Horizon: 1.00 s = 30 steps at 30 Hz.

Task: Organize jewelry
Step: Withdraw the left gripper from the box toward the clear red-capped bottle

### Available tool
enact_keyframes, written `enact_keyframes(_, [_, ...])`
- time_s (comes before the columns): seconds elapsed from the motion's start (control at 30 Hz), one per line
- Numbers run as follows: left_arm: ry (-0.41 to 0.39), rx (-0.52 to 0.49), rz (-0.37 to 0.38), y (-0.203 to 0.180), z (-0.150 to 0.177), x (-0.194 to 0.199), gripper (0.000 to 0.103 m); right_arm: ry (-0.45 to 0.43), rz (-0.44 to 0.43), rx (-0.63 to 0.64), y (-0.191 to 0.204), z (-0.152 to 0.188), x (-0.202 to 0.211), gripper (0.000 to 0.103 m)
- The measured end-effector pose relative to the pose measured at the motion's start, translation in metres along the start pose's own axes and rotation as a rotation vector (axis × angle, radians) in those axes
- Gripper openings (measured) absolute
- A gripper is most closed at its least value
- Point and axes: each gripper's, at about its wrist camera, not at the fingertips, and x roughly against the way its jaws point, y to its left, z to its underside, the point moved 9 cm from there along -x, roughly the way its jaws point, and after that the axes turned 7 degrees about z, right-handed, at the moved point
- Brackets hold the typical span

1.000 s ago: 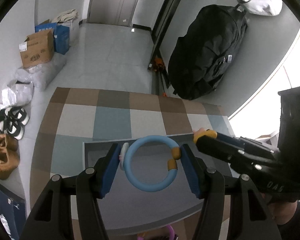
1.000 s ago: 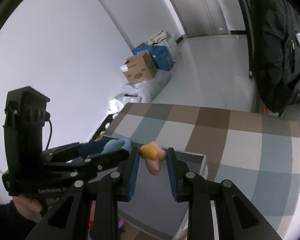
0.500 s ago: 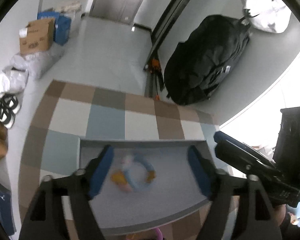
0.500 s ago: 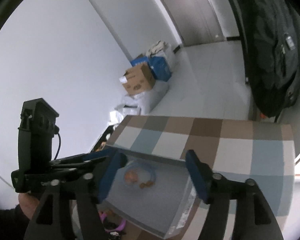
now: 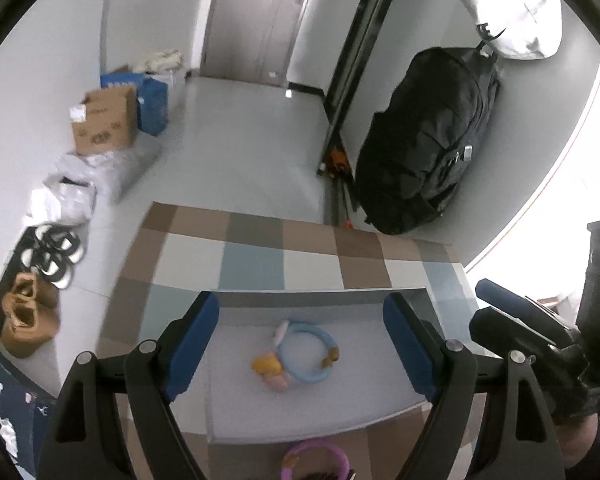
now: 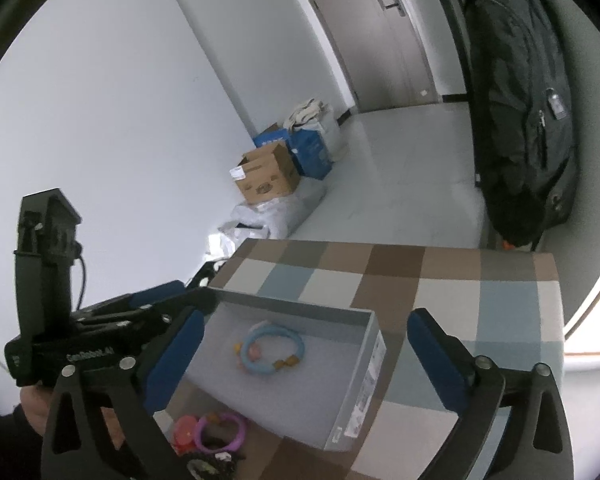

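— So where does the jewelry sit?

— Inside the grey box [image 5: 312,420], on its pale floor. A light blue bracelet [image 5: 307,350] lies flat there, with two amber beads on its right arc and a white charm at its upper left. A yellow and pink piece [image 5: 271,371] touches its lower left edge.

— Which way does the bracelet point?

— It is a ring, so it has no clear long axis. In the right wrist view the blue bracelet [image 6: 271,347] has the beads toward the near right.

— And the grippers?

— The left gripper [image 5: 300,356] has its blue fingers [image 5: 190,348] spread wide apart above the box, holding nothing. The right gripper [image 6: 300,360] is spread wide too, with nothing between its fingers.

— Anything outside the box?

— A purple bracelet [image 6: 220,432] and a red piece [image 6: 185,432] lie on the checked tablecloth [image 6: 440,280], just beside the box's near wall.

— Any writing?

— The box's side carries a white label [image 6: 370,376], too small to read. The left gripper's body shows white lettering, blurred. The cardboard carton [image 6: 270,178] on the floor has printing I cannot make out.
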Motion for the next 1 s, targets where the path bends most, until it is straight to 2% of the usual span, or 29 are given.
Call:
enact_keyframes(0.17, [-0.072,-0.026,-0.057,0.002,0.0,0.023,0.081,-0.021,0.021,0.037,0.006,0.008,0.013,0.103])
enact_keyframes(0.43, [-0.111,-0.006,-0.116,0.005,0.012,0.043,0.082,-0.062,0.013,0.067,0.02,0.025,0.037,0.103])
enact_keyframes(0.67, [-0.121,0.034,-0.134,0.006,0.019,0.066,0.083,-0.091,0.02,0.067,0.025,0.037,0.057,0.103])
enact_keyframes(0.73, [-0.129,0.037,-0.142,0.006,0.025,0.072,0.092,-0.093,0.016,0.066,0.027,0.041,0.061,0.103])
enact_keyframes(0.77, [-0.133,0.037,-0.145,0.006,0.028,0.075,0.093,-0.094,0.017,0.065,0.028,0.043,0.063,0.103])
enact_keyframes(1.0, [-0.119,0.023,-0.157,0.007,0.051,0.085,0.093,-0.071,0.009,0.068,0.035,0.059,0.07,0.103])
